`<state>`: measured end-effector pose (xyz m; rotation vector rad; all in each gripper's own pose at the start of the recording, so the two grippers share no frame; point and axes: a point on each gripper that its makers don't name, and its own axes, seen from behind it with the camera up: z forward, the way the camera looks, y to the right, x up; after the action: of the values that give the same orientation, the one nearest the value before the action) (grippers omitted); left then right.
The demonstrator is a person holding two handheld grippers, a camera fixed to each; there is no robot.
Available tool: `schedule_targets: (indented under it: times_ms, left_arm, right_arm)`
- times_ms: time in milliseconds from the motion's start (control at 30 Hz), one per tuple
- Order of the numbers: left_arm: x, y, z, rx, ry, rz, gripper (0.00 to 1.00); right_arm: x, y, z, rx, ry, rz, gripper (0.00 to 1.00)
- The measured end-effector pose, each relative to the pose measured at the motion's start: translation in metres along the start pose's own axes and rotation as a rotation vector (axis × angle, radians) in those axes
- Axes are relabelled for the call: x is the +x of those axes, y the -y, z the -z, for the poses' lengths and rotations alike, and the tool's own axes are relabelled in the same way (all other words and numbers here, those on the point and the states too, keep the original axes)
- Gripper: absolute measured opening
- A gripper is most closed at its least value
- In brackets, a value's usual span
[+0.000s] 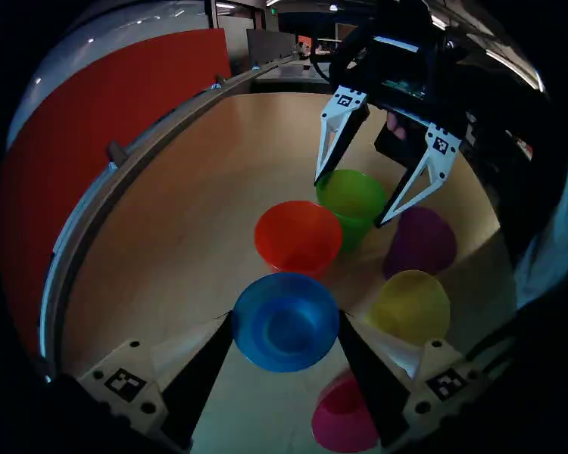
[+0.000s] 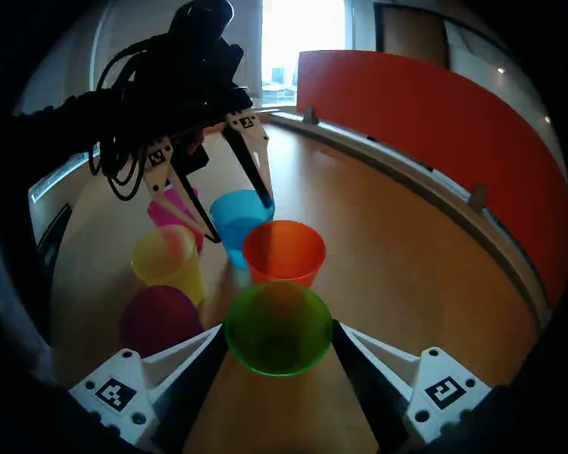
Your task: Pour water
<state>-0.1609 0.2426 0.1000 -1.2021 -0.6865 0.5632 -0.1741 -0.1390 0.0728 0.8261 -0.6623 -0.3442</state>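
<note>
A blue cup [image 1: 285,321] stands upright on the wooden table [image 1: 208,174], and my left gripper [image 1: 285,313] is shut on it with a finger pressing each side of the rim. From the right gripper view the left gripper [image 2: 242,222] straddles the same blue cup [image 2: 238,216]. My right gripper [image 2: 278,325] is shut on a green cup [image 2: 278,327], also upright. Across the table in the left gripper view, the right gripper [image 1: 347,204] clasps that green cup [image 1: 352,198]. An orange cup [image 1: 298,236] [image 2: 284,250] stands between the two. I cannot tell whether any cup holds water.
A purple cup [image 1: 420,240], a yellow cup [image 1: 411,305] and a pink cup [image 1: 343,415] stand close beside the held ones. A red partition [image 1: 110,129] with a rail runs along one table edge. Bare wood [image 2: 405,257] lies toward that partition.
</note>
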Motion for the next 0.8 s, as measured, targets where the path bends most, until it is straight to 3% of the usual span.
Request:
schedule_targets:
  times_ms: [800]
  left_arm:
    - [-0.005,-0.0036,-0.0008,-0.001,0.008,0.028,0.89]
  right_arm:
    - [-0.0016,0.0048,0.0025,0.017,-0.015,-0.02,0.91]
